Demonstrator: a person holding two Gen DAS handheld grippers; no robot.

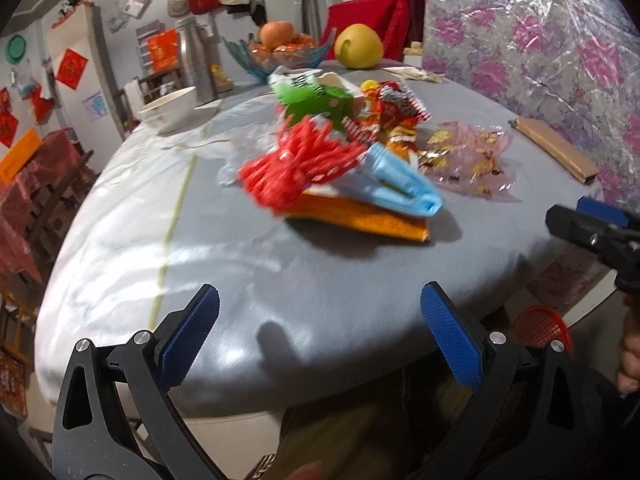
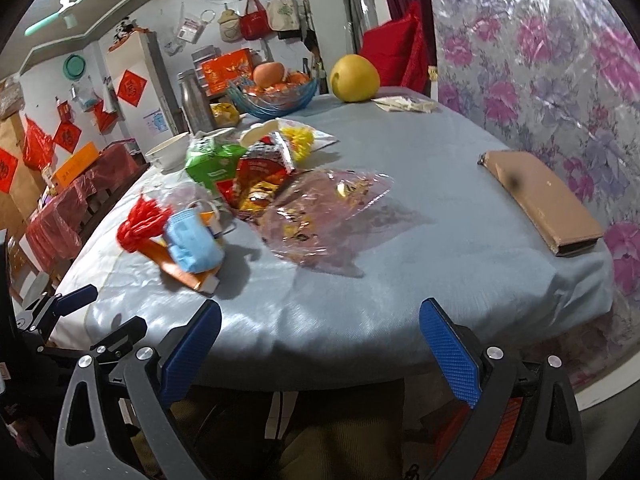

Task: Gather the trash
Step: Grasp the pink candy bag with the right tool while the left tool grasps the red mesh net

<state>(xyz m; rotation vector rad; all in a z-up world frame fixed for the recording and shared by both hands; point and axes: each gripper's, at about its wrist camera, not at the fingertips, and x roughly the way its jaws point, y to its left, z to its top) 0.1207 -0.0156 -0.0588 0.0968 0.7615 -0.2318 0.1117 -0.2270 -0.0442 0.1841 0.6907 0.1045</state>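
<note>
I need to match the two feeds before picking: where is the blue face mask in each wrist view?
Left wrist: the blue face mask lies just right of centre, on the orange packet, with the red mesh on its left.
Right wrist: the mask is left of centre, near the table's front edge.
Shared landmark: the yellow pomelo at the far edge of the table.

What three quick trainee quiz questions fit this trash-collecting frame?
1. True or false: the left tool grips a wrapper.
2. What lies on the orange packet: A) blue face mask B) pomelo C) brown wallet?
3. Fill in: the pink cellophane bag lies ___ the right tool, on the table.

Key: 1 false; 2 A; 3 beyond.
</note>
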